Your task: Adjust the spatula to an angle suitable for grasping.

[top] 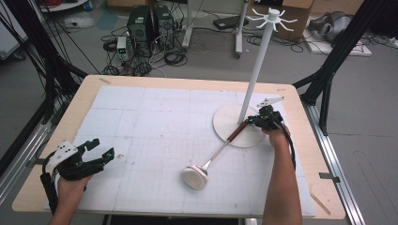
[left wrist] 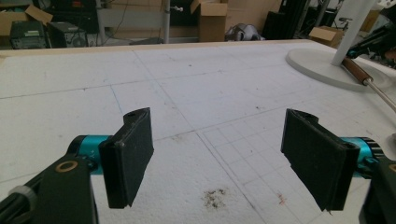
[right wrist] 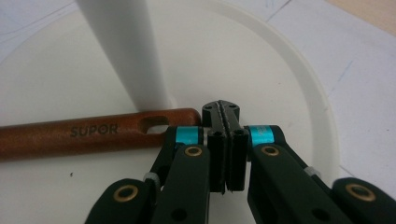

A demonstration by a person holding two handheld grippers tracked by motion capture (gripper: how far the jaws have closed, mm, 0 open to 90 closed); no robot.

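A ladle lies on the white foam mat, its pale bowl (top: 195, 177) near the front and its brown wooden handle (top: 238, 131) resting on the round base (top: 227, 117) of a white hook stand (top: 257, 65). My right gripper (top: 255, 121) sits at the handle's end. In the right gripper view its jaws (right wrist: 223, 109) are shut with nothing between them, just right of the handle (right wrist: 93, 133), which carries a hanging hole and the word SUPOR. My left gripper (top: 104, 148) hovers open at the front left, and in its own view (left wrist: 217, 158) holds nothing.
The stand's pole (right wrist: 126, 51) rises just behind the handle end, topped by several white hooks (top: 273, 17). The foam mat (top: 155, 117) covers most of the wooden table (top: 84, 93). Black frame legs, cables and computer cases stand on the floor beyond.
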